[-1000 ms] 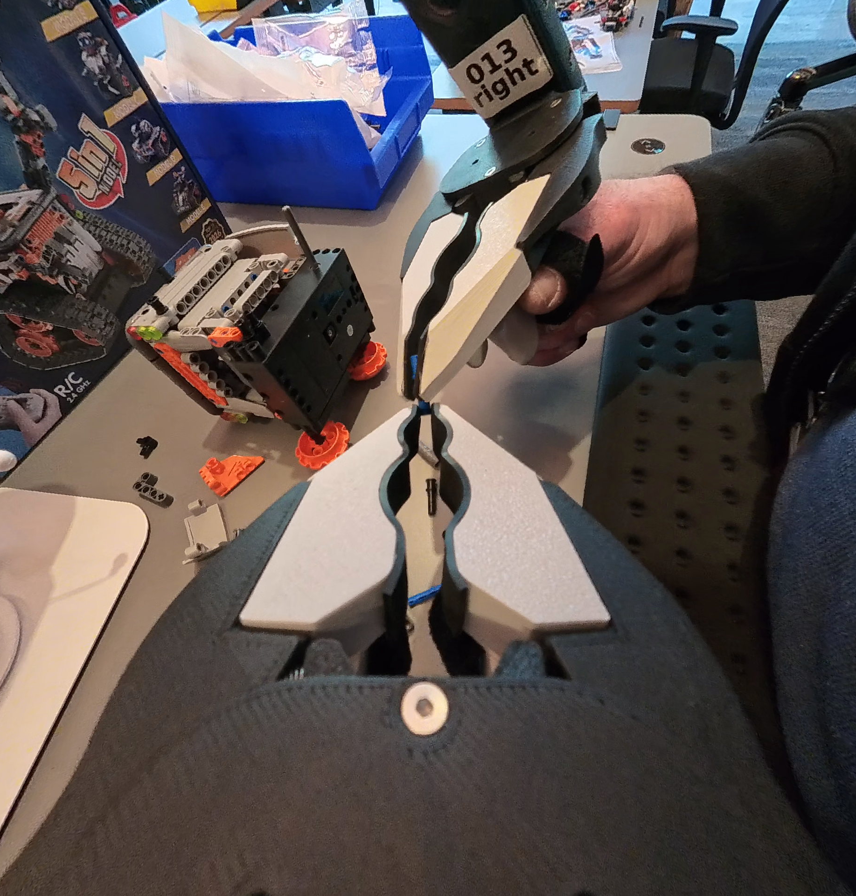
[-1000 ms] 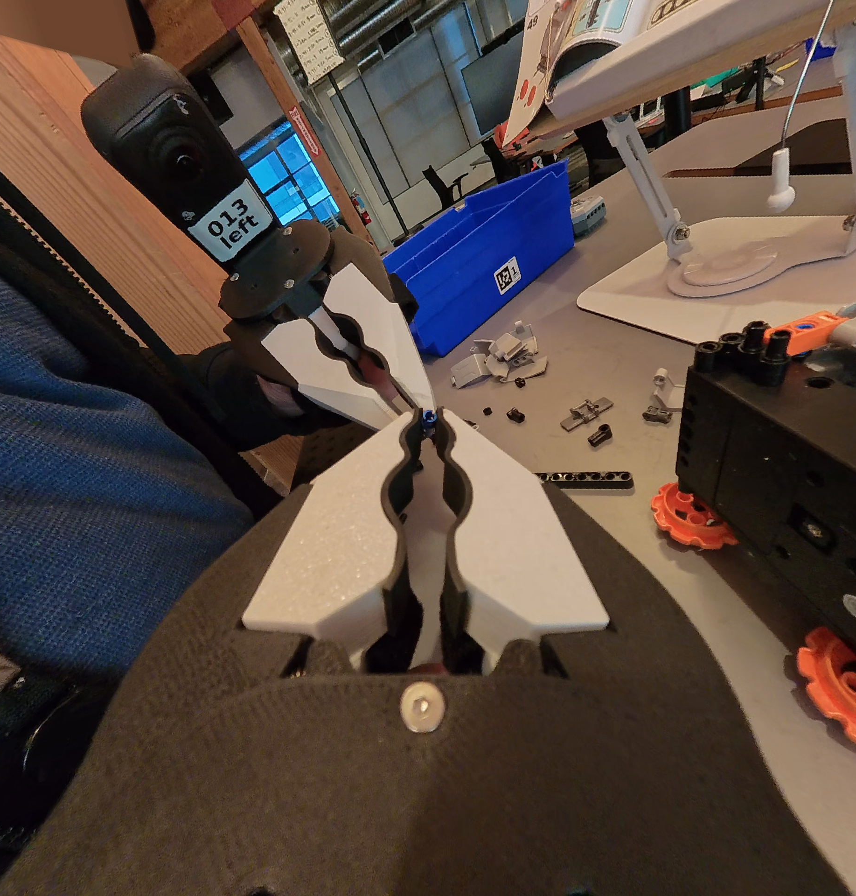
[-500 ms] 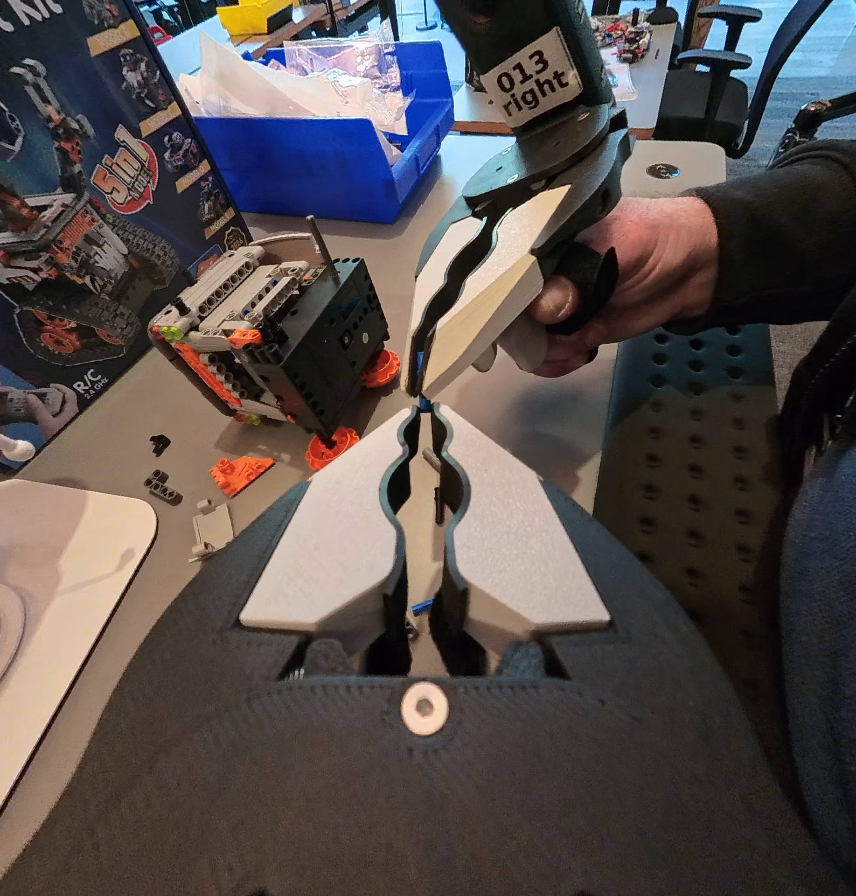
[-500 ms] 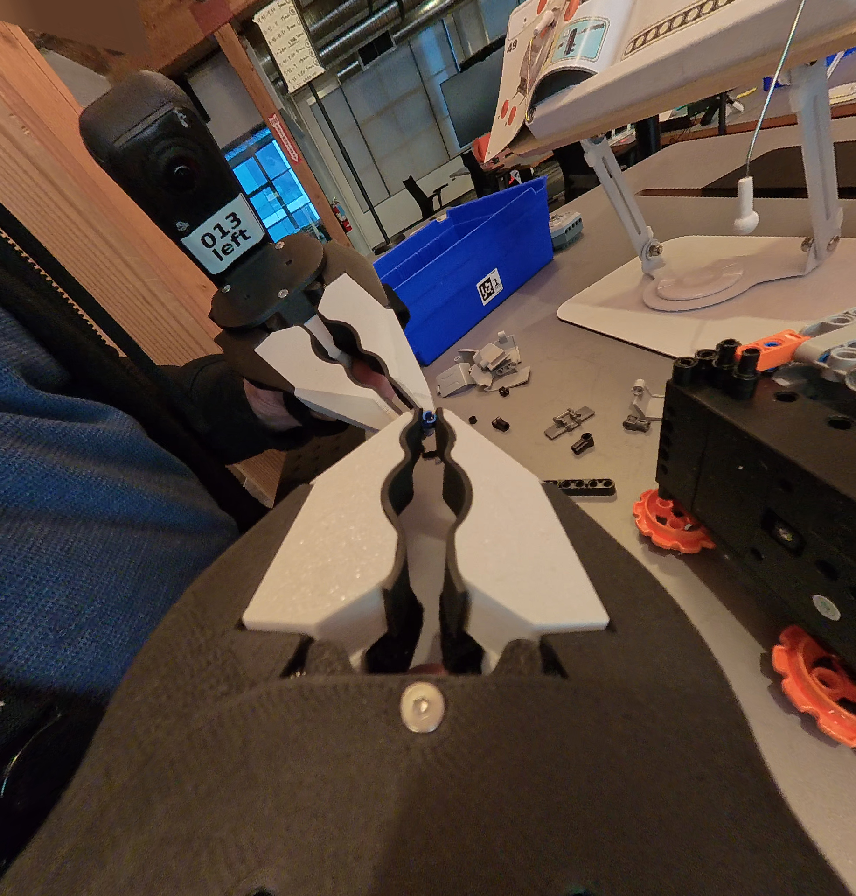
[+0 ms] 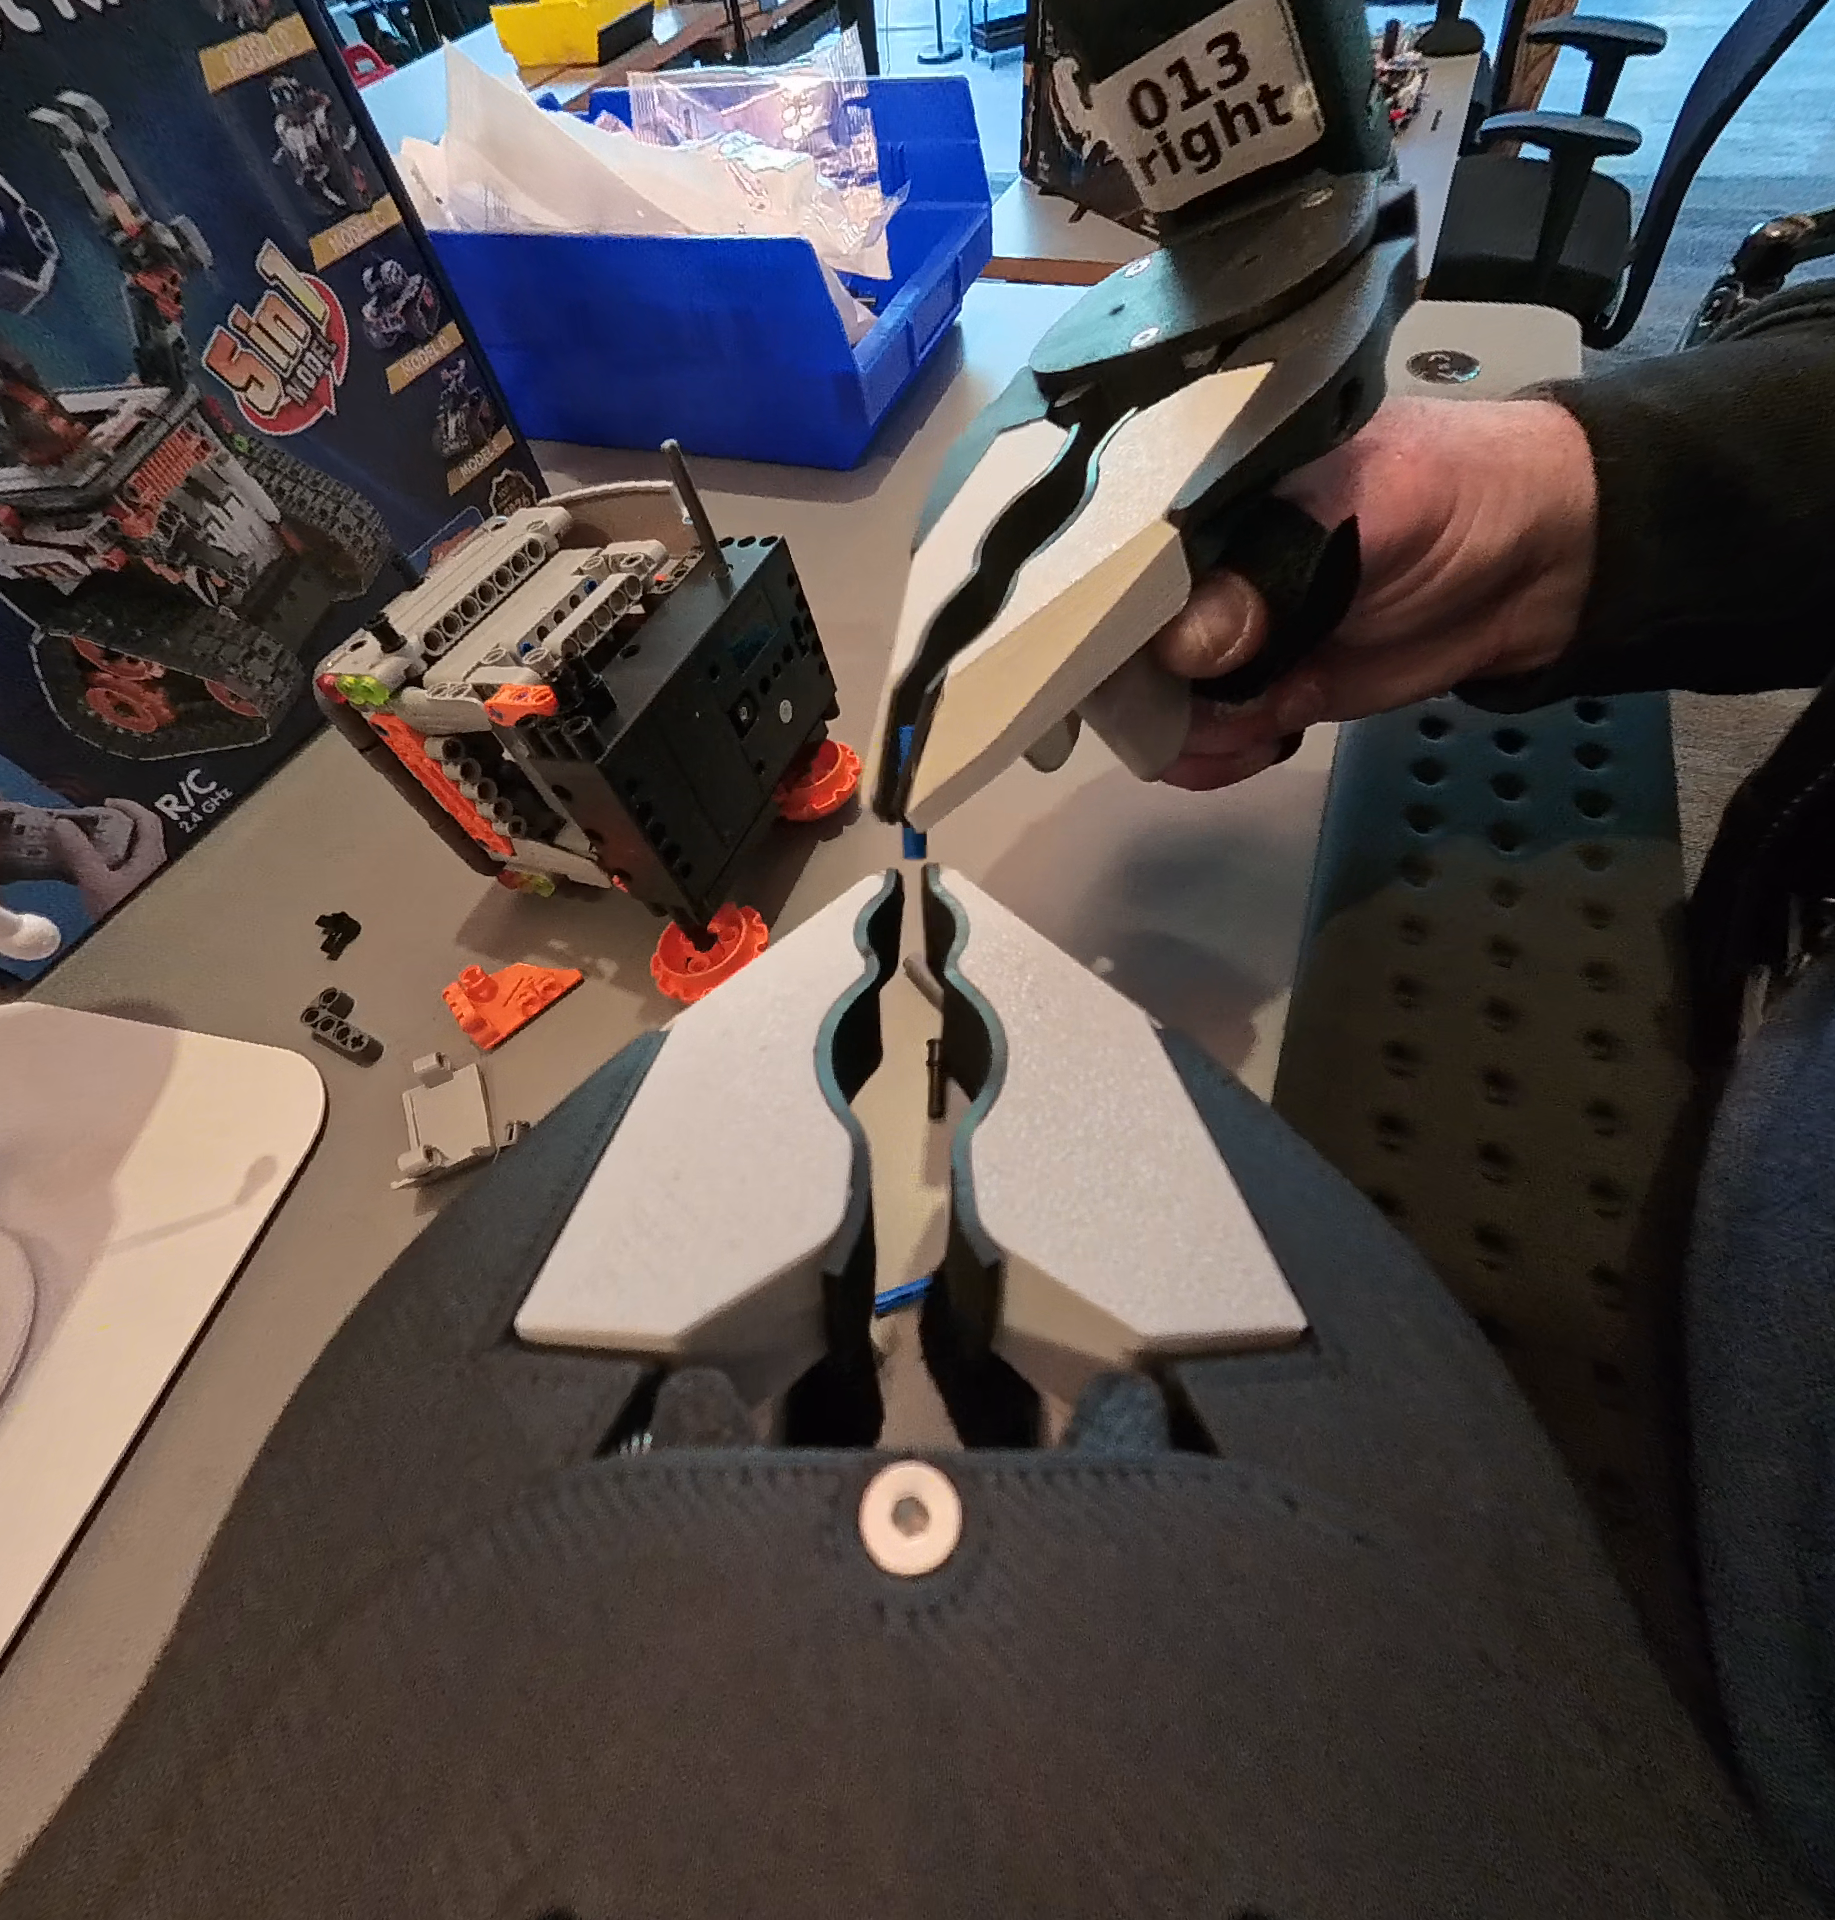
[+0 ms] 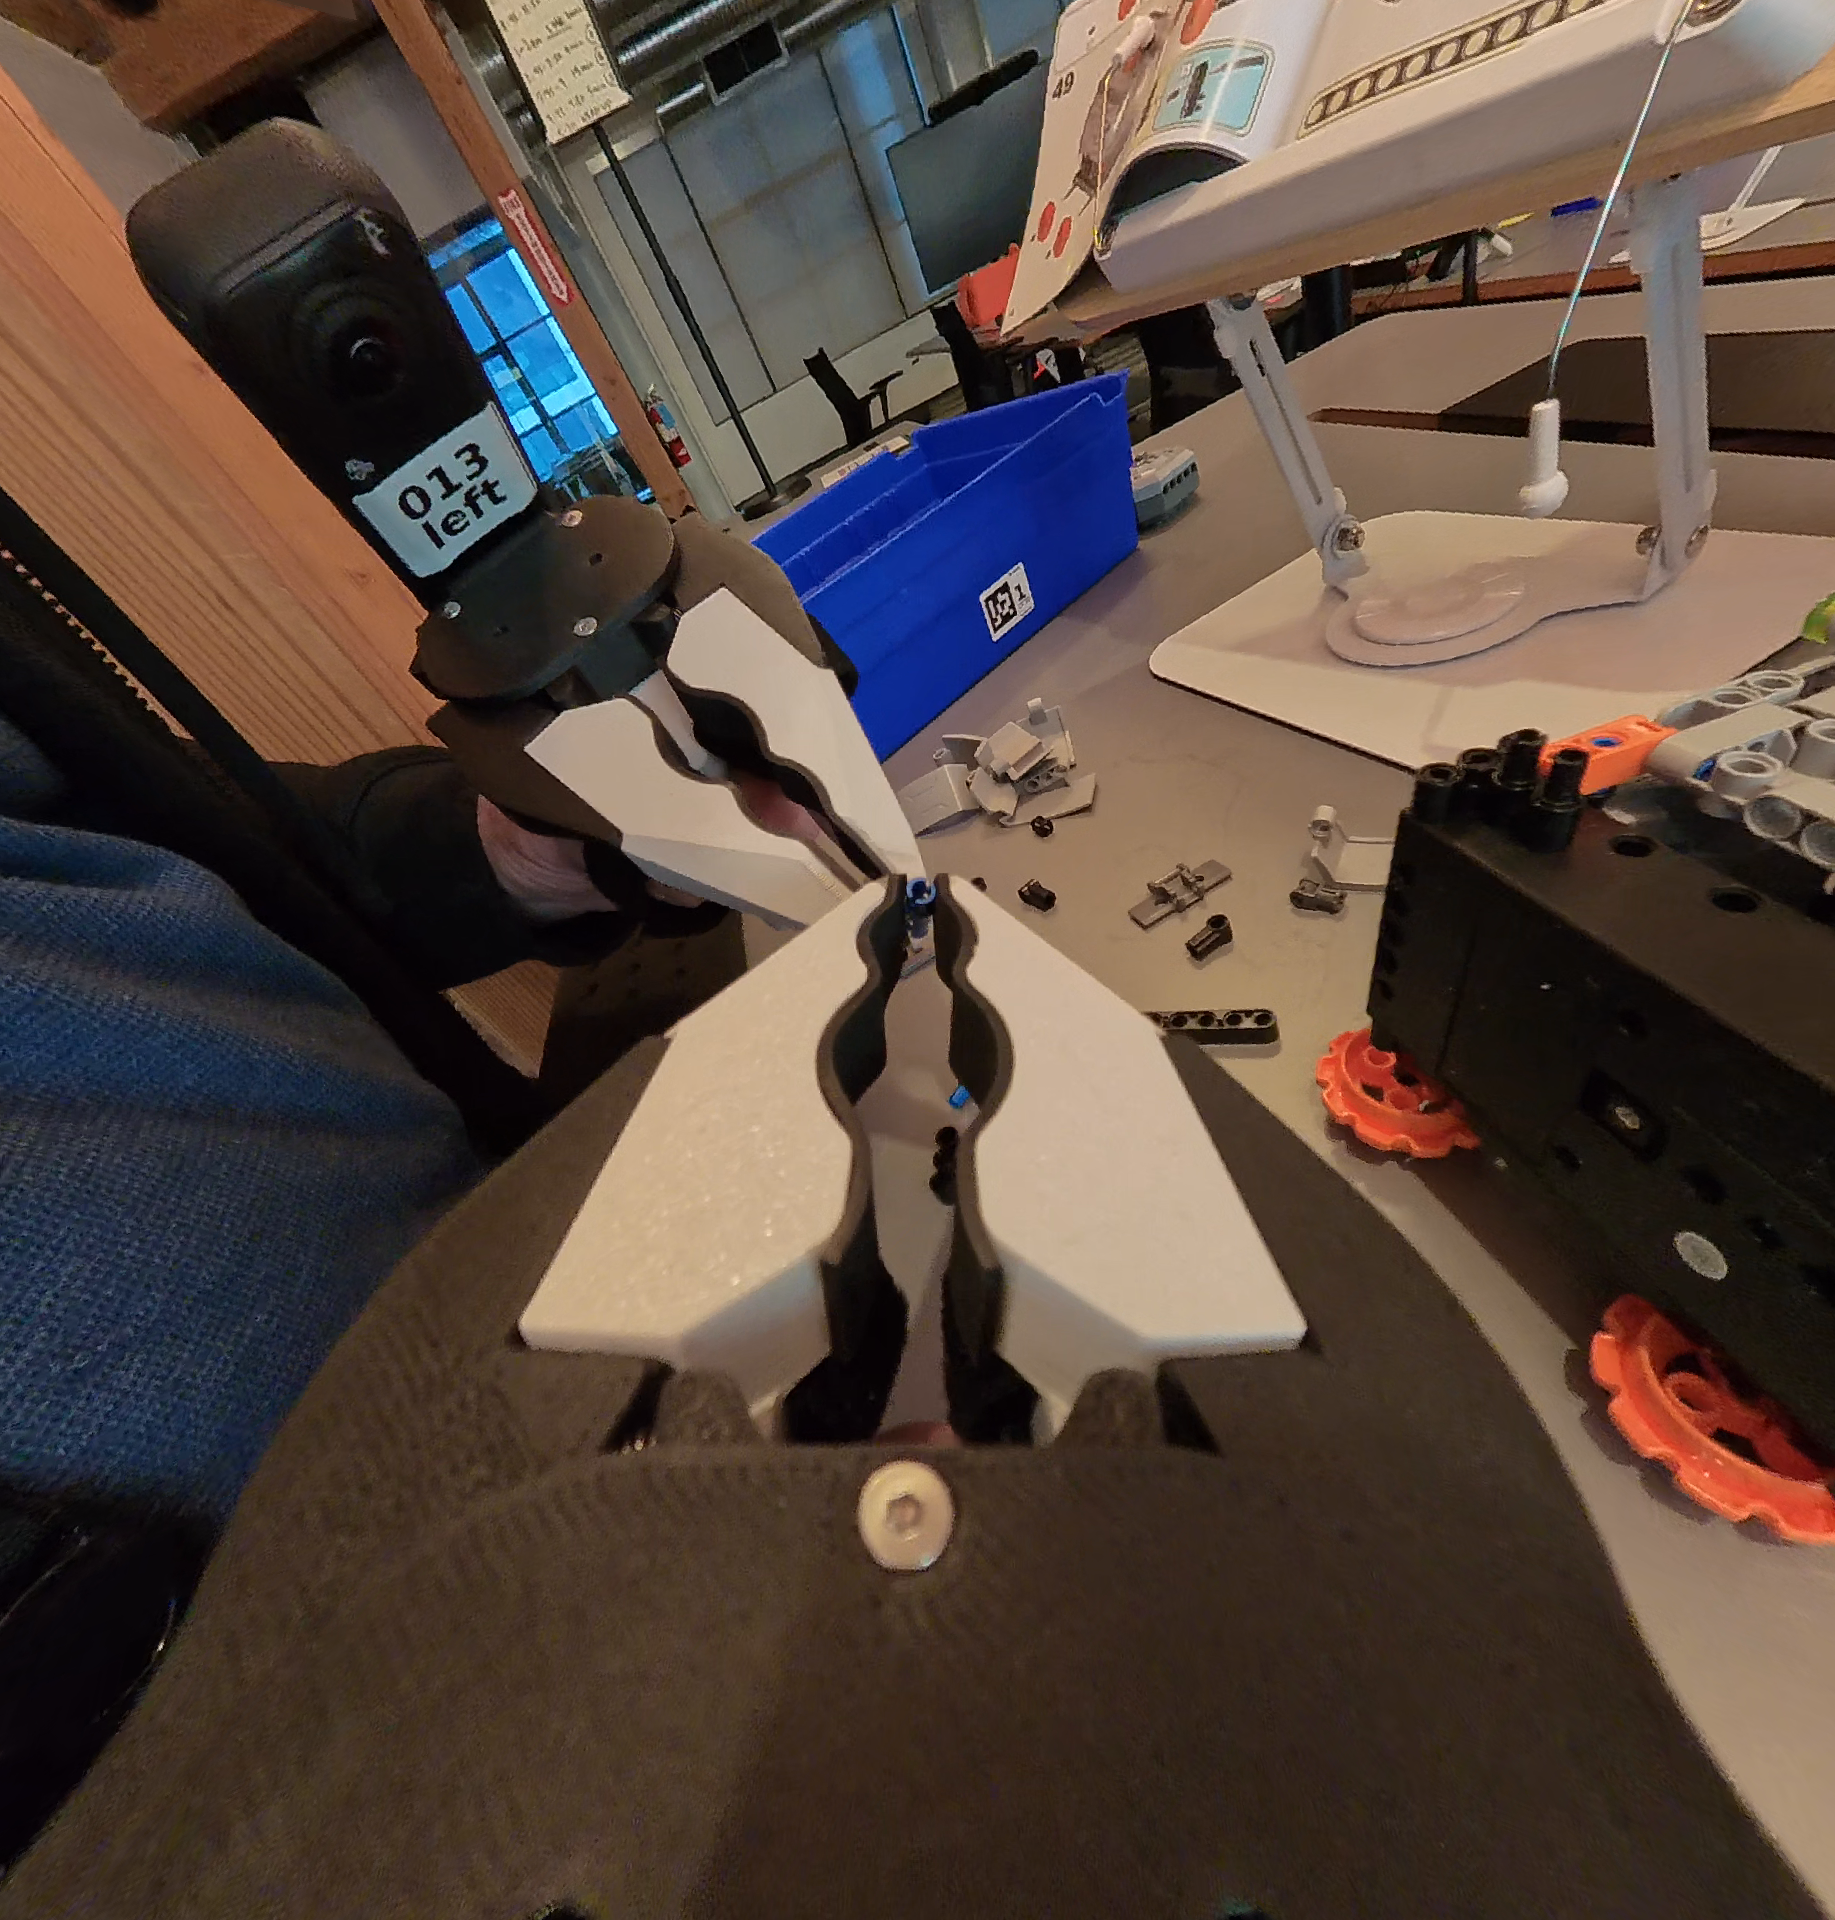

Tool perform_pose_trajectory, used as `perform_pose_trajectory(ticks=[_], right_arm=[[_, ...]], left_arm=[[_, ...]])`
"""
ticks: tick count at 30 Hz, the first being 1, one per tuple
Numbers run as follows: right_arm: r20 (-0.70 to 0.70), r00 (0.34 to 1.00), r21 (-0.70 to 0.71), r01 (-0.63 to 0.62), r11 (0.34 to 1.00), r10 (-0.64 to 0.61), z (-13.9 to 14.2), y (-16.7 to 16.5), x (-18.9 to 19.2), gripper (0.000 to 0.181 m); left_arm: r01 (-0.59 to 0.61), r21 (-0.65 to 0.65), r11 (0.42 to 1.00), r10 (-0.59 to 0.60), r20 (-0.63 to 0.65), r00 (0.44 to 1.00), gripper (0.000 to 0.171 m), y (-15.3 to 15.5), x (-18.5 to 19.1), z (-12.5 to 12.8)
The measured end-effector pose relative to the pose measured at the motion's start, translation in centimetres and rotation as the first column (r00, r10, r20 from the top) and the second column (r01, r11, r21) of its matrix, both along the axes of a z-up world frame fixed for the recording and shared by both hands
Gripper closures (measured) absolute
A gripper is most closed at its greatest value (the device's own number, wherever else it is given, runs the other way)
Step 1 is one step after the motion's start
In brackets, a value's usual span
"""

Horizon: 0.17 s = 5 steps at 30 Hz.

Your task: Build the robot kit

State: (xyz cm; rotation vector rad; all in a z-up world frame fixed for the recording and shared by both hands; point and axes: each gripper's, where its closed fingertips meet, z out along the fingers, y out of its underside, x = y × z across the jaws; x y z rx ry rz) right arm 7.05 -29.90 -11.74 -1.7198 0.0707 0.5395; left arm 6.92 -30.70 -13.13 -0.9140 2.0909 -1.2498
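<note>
In the left wrist view my left gripper (image 5: 908,883) has its tips almost together and nothing shows between them. Just above them my right gripper (image 5: 897,805), held by a hand, points down and is shut on a small blue pin (image 5: 913,840). A small gap lies between the pin and my left tips. In the right wrist view my right gripper (image 6: 918,896) pinches the blue pin (image 6: 918,894) at its tips, with the left gripper (image 6: 871,868) right beside it. A black and grey brick vehicle (image 5: 622,707) with orange wheels stands on the grey table left of both grippers.
A blue bin (image 5: 705,322) and a toy box (image 5: 165,416) stand behind the vehicle. A white stand base (image 5: 113,1195) lies at the left; it holds a booklet (image 6: 1308,104). An orange piece (image 5: 508,997), a grey plate (image 5: 445,1122) and a black beam (image 6: 1214,1023) lie loose. A perforated seat (image 5: 1495,987) is at the right. Both grippers' tips are close together, under 4 cm apart.
Both tips were together on the blue pin. Now the pin is clear of my left tips and stays in my right gripper, which sits slightly higher.
</note>
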Motion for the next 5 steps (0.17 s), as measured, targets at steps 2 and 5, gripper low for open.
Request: perform_pose_trajectory(ticks=[2, 5], right_arm=[[0.006, 1.0, -0.005, 0.002, 1.0, -0.002, -0.09, -0.07, -0.11, 0.179], [0.02, 1.0, -0.016, 0.002, 1.0, -0.002, -0.3, -0.16, -0.31, 0.179]], left_arm=[[0.0, -0.004, 1.0, 0.0, -0.01, 1.0, 0.164, -0.09, -0.03, -0.12], [-0.002, 0.007, 1.0, 0.002, -0.008, 1.0, 0.161, -0.23, -0.06, -0.24]])
